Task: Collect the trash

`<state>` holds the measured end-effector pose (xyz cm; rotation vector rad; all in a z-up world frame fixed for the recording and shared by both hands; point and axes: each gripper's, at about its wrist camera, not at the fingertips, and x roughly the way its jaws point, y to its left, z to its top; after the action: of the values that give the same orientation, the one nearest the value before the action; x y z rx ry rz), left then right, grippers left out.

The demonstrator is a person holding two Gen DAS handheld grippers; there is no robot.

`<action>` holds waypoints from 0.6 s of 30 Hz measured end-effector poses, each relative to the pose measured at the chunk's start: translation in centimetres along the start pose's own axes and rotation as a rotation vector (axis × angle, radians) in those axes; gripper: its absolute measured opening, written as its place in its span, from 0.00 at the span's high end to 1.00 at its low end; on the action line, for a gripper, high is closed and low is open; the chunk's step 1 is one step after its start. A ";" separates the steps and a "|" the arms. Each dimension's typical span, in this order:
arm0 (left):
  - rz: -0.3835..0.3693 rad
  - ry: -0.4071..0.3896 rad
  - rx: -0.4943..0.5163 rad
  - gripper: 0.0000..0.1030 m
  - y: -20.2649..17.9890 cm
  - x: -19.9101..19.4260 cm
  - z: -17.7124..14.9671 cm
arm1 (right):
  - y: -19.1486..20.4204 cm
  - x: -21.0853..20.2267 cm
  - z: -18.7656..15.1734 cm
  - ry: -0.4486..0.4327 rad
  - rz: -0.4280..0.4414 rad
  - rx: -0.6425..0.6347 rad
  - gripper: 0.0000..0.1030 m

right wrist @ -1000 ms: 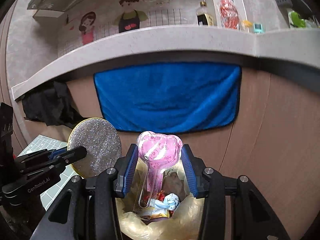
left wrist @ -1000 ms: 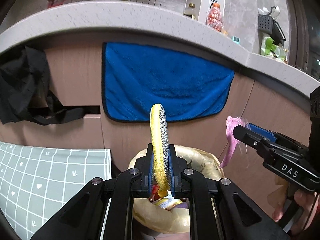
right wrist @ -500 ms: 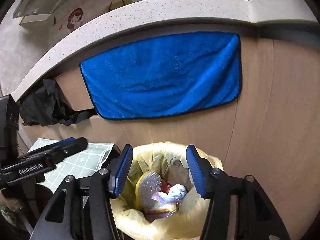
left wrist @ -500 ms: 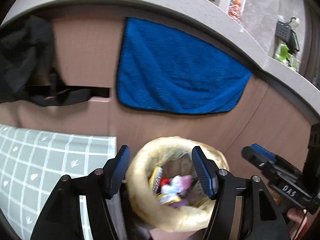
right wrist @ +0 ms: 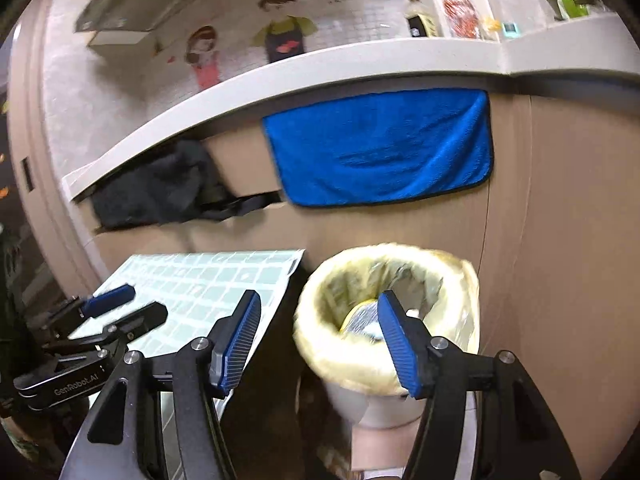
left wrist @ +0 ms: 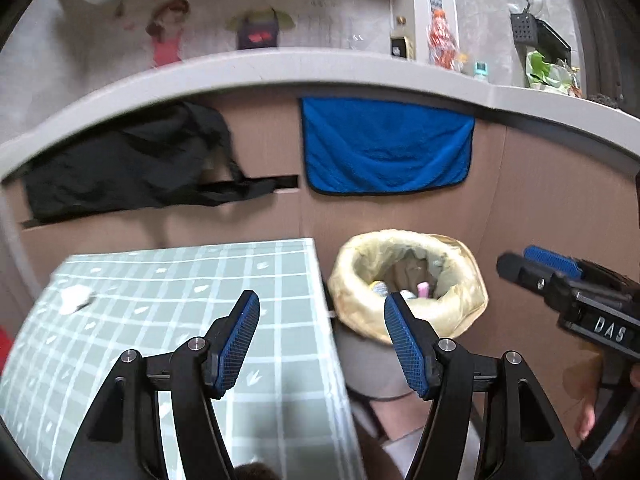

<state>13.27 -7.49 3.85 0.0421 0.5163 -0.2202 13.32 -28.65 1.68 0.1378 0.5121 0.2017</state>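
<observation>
Both tongs, left [left wrist: 322, 332] and right [right wrist: 318, 334], gape empty; bin [left wrist: 408, 280] upright (mouth up) holding trash [left wrist: 422, 290].

Both tools [left wrist: 322, 334] [right wrist: 318, 336] agape, empty

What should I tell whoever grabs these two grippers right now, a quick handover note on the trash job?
Left gripper: open, empty, above the edge of the checked tablecloth.
Right gripper: open, empty, at the near rim of the trash bin.
Bin: lined with a yellow bag, beside the table's right edge, under the blue towel. Inside lie a silver-and-yellow disc and a pink wrapper, among other scraps.
Done: those pieces are binned.
Left: a small white scrap sits on the cloth's far left; likely the next pick. A red thing shows at the left edge, too cropped to identify.
</observation>
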 end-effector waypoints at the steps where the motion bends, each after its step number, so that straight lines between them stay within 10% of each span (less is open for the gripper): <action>1: 0.025 -0.013 -0.001 0.37 0.0 -1.1 -0.7 | 0.7 -0.8 -0.9 0.005 0.000 -0.008 0.44; 18: 0.139 -0.035 0.012 0.37 1.1 -10.1 -7.5 | 7.3 -8.2 -9.5 -0.064 -0.104 -0.072 0.44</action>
<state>1.30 -3.69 2.29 0.0849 0.4748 -0.0882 0.45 -22.67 -1.31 0.0474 0.4469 0.1139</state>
